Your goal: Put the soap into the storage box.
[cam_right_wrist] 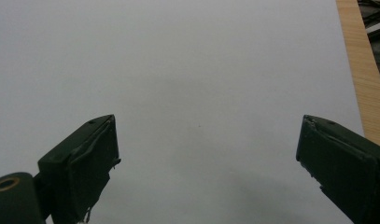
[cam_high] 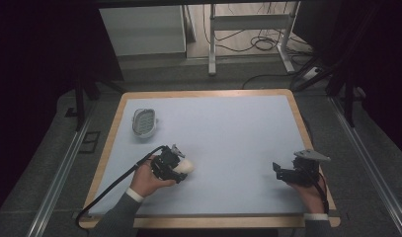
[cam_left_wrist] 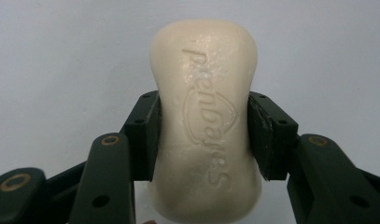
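Observation:
A cream bar of soap [cam_left_wrist: 206,116] with raised lettering sits between the pads of my left gripper [cam_left_wrist: 202,135], which is shut on its two long sides. From the high view the soap [cam_high: 186,166] pokes out to the right of that gripper [cam_high: 175,167], low over the pale blue mat at the front left. A white slotted soap dish [cam_high: 143,122] lies on the mat farther back and to the left. My right gripper [cam_right_wrist: 207,154] stands open over bare mat, nothing between its pads; the high view has it [cam_high: 282,173] at the front right.
The pale blue mat [cam_high: 223,138] covers a table with a wooden rim [cam_high: 203,93]; that rim [cam_right_wrist: 360,70] runs close by the right gripper. A black cable [cam_high: 109,190] trails from the left gripper over the front left edge. Table legs and cables stand beyond the far edge.

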`<state>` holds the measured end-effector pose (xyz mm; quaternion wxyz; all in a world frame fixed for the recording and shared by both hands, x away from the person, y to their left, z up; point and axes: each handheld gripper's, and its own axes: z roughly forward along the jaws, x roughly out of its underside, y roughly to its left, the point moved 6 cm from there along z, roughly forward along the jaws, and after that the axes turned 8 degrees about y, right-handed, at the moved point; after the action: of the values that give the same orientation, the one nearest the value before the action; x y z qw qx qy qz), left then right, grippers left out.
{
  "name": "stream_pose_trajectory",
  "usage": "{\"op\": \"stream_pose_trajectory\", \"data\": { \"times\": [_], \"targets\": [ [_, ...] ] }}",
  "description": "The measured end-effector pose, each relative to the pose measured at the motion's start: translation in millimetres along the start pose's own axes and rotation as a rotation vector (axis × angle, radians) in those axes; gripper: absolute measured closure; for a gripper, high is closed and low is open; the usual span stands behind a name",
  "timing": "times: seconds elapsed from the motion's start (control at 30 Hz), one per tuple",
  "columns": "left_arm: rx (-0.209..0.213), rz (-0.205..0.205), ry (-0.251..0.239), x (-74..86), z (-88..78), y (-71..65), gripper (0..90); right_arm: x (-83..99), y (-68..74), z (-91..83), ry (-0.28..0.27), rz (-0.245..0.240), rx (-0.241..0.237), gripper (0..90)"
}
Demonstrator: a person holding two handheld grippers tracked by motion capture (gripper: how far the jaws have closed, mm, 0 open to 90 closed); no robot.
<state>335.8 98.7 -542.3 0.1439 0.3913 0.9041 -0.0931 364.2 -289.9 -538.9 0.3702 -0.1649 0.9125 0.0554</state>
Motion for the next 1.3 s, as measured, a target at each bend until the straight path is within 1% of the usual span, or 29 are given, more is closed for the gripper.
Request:
{"op": "stream_pose_trajectory", "data": {
  "times": [0.23, 0.47, 0.7, 0.93, 1.3],
  "targets": [
    [-0.002, -0.004, -0.006, -0.1, -2.4, 2.0, 49.4, 0.1, 0.0, 0.1, 0.002, -0.001, 0.001, 5.6],
    [-0.004, -0.009, -0.021, -0.5, -7.0, 4.6, 49.4, 0.5, -0.1, 0.7, 0.003, 0.000, 0.003, 5.6],
    [-0.009, -0.018, -0.026, -1.3, -9.6, 10.6, 49.4, 0.6, -0.1, 1.0, 0.004, -0.001, 0.003, 5.6],
    [-0.005, -0.023, -0.035, -1.8, -11.2, 13.4, 49.4, 0.8, -0.8, 1.1, 0.004, 0.002, 0.006, 5.6],
    [-0.009, -0.032, -0.036, -2.3, -14.2, 19.3, 49.4, 1.3, -1.9, 1.5, 0.007, 0.003, 0.009, 5.6]
  ]
}}
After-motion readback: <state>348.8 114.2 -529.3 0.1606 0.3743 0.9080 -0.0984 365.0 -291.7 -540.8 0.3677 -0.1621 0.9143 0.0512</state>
